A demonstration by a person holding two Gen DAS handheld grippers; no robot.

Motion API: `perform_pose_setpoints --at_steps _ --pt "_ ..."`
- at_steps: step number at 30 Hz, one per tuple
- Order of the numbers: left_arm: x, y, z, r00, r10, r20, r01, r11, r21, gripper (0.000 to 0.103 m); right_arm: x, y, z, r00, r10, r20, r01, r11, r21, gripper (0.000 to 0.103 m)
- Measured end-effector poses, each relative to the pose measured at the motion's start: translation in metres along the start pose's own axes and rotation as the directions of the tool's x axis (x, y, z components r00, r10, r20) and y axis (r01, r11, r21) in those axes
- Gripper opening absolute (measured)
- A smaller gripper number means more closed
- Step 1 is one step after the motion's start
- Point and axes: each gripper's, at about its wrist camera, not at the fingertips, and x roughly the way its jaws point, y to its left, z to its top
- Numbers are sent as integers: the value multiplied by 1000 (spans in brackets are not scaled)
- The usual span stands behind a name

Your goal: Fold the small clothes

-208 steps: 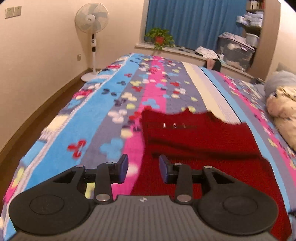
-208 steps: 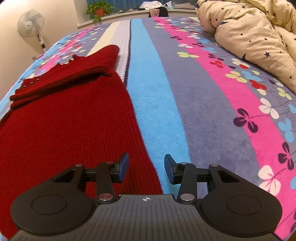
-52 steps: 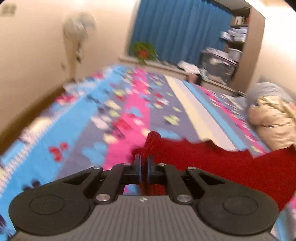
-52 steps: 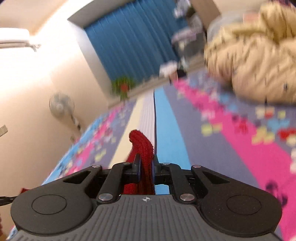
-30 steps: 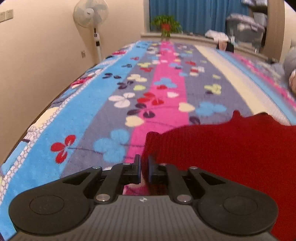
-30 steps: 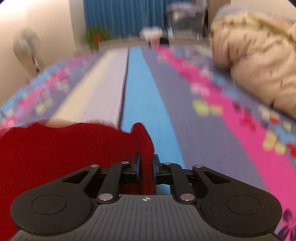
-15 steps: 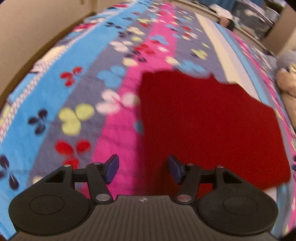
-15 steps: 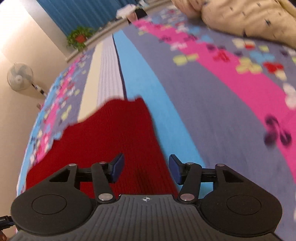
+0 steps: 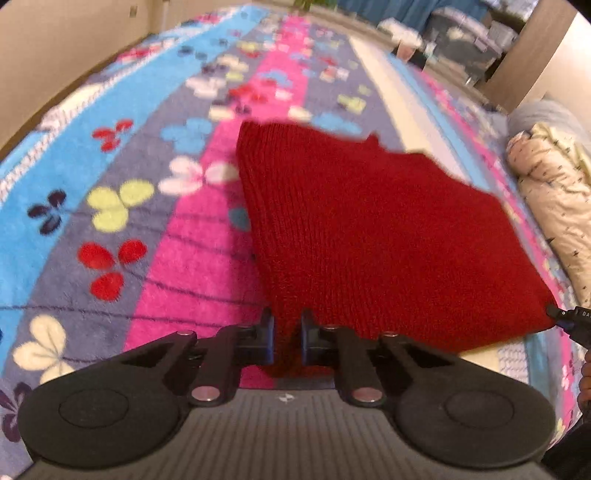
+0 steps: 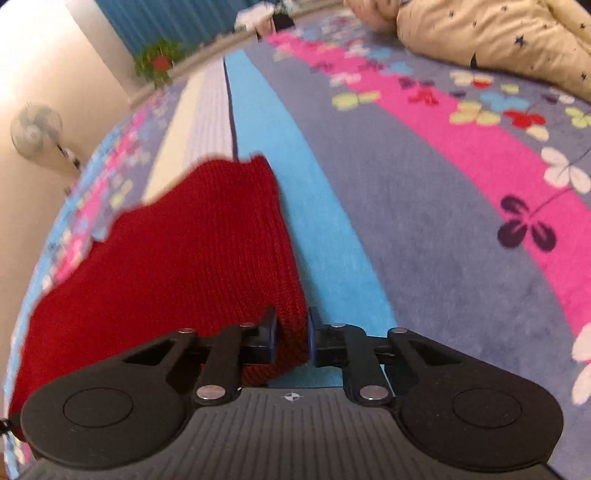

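A red knitted sweater (image 9: 369, 236) lies folded into a rough rectangle on the striped, flowered bedspread (image 9: 110, 206). My left gripper (image 9: 287, 334) is shut on the sweater's near left corner. In the right wrist view the same sweater (image 10: 177, 266) spreads to the left, and my right gripper (image 10: 291, 336) is shut on its thick folded near right corner. The tip of the right gripper shows at the right edge of the left wrist view (image 9: 570, 321), at the sweater's corner.
A cream star-patterned duvet (image 10: 498, 40) is bunched on the bed's right side, also in the left wrist view (image 9: 554, 206). A standing fan (image 10: 35, 127) and a potted plant (image 10: 159, 61) stand past the bed by the wall and blue curtains (image 10: 177, 18).
Half a second ago both grippers were open above the folded sweater. Both have since closed on its near corners, left on the left corner, right on the right one.
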Motion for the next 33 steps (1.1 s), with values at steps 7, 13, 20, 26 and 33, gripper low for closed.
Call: perform_pose_setpoints --at_steps 7,13,20,26,33 --pt "-66 22 -17 992 -57 116 61 998 -29 13 -65 -3 -13 997 50 55 -53 996 65 14" --pt "-32 23 -27 997 61 -55 -57 996 69 22 -28 -19 -36 979 -137 -152 139 990 4 22" --pt "-60 -30 -27 964 94 247 -161 950 268 26 -69 16 -32 976 -137 170 173 960 -220 29" --pt "1 -45 -37 970 243 -1 -224 897 381 34 -12 14 -53 973 -207 -104 165 934 -318 30" --pt "-14 -39 -26 975 207 80 -221 930 292 38 -29 21 -52 982 -190 -5 178 927 -329 39"
